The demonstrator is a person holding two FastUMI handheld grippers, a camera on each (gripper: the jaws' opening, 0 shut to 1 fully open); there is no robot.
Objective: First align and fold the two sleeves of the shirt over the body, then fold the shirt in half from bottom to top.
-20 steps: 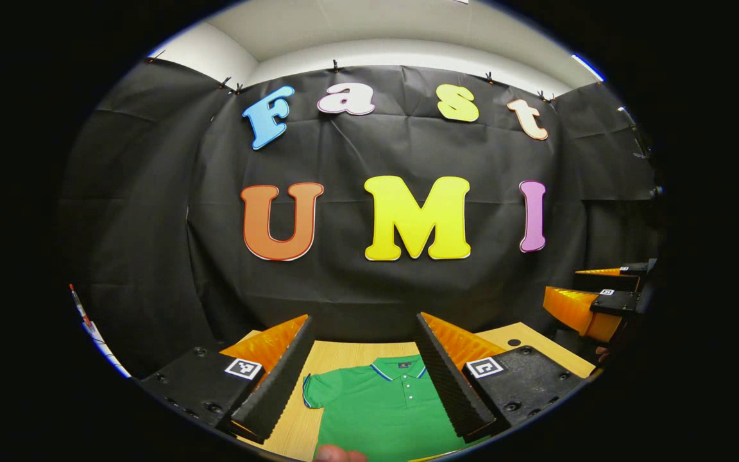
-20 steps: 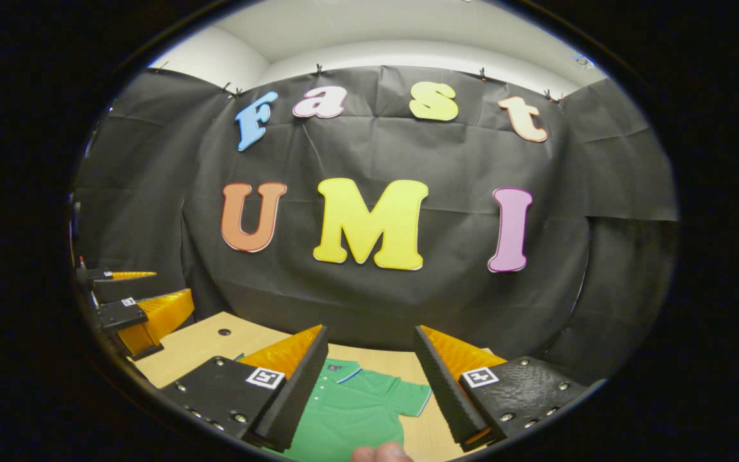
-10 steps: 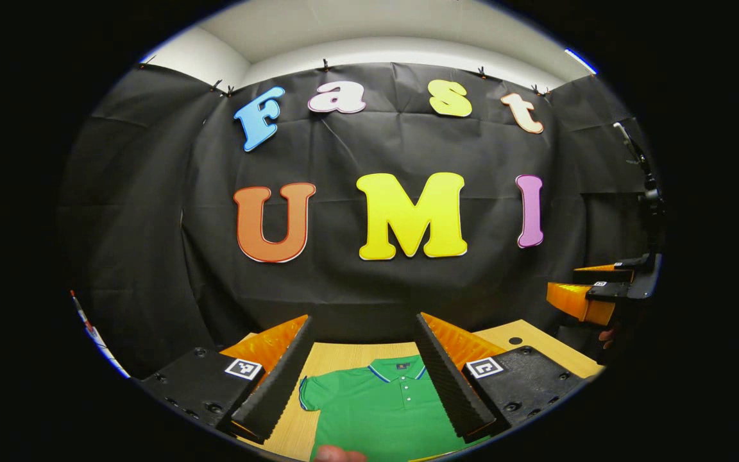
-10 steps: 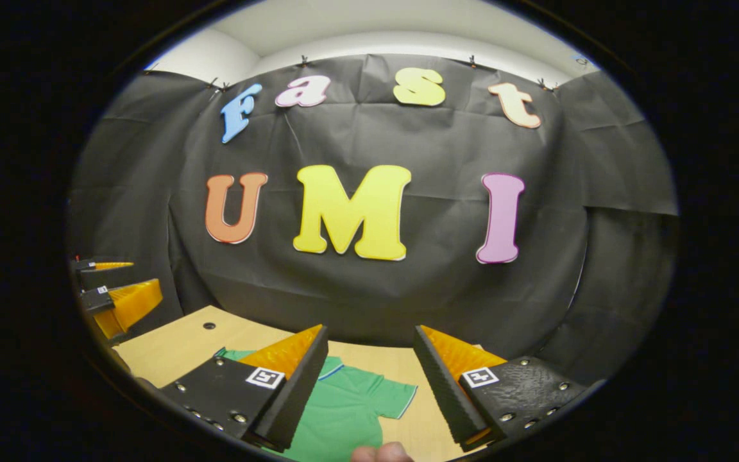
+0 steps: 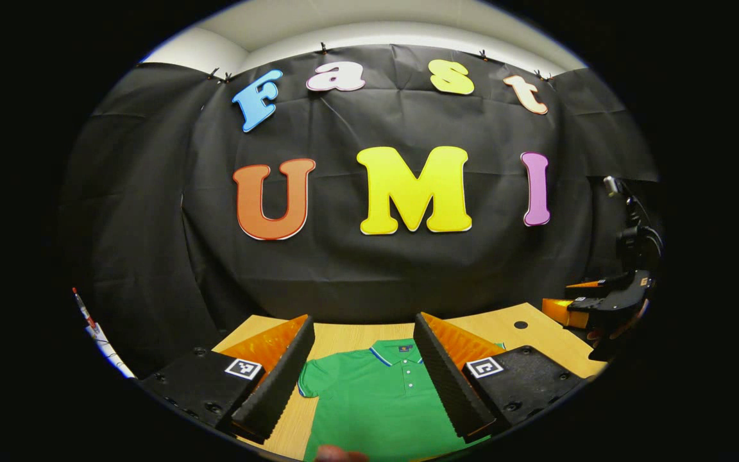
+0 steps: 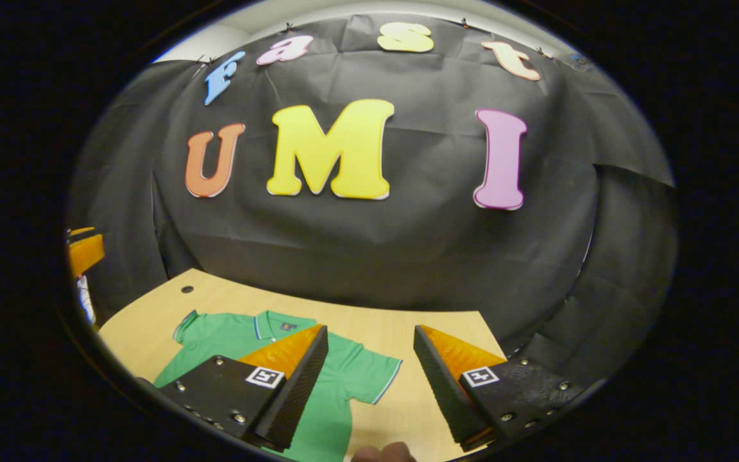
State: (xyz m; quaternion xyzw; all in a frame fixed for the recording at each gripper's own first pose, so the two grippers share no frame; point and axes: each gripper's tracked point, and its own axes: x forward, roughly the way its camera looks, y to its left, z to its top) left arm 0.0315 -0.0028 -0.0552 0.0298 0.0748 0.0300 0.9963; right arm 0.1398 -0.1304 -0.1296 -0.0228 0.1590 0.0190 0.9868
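blk gripper [image 5: 364, 375] housings, screws, sq. markers

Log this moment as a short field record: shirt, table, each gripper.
shirt: green polo shirt lying flat, collar toward the booth wall, both sleeves spread out, nothing folded yet
table: light wooden table, small dark hole near its far edge
left gripper: left gripper open, above the shirt body, touching nothing
right gripper: right gripper open, above the sleeve on its side, holding nothing
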